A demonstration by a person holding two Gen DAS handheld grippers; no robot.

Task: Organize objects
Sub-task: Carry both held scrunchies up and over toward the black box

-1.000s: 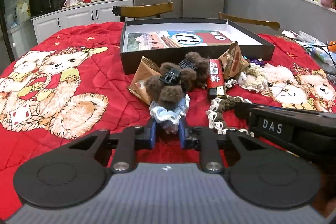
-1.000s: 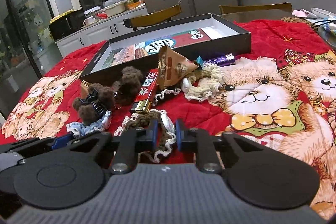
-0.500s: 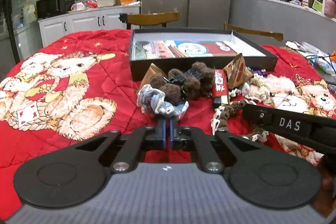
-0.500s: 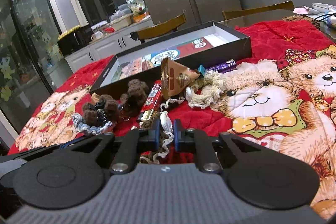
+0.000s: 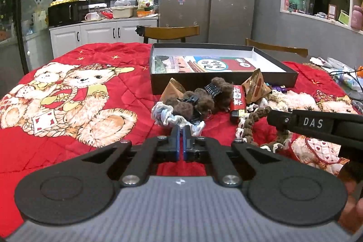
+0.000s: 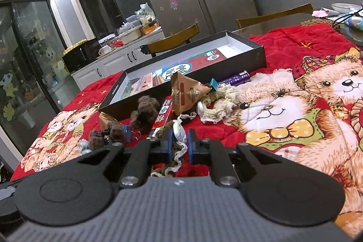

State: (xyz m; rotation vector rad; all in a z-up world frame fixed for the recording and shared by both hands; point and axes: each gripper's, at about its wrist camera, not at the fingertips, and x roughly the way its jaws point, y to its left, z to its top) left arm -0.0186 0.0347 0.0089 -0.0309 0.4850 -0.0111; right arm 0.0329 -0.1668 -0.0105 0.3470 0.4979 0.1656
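While the left gripper point(image 5: 181, 128) pinched the pale blue scrunchie point(image 5: 168, 116) between nearly closed fingers, the right gripper point(image 6: 179, 136) clamped the brown-and-cream crocheted band point(image 6: 175, 154), apparently lifted, though contact with the red quilt point(image 6: 295, 37) was unclear. Both sat near the open black box point(image 5: 222, 81), which lay farther off.

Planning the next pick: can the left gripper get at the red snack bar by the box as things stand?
Probably not yet. The left gripper is shut on the blue-white scrunchie, and the brown fuzzy clips lie between it and the red snack bar. Once emptied, an approach over the clips looks free.
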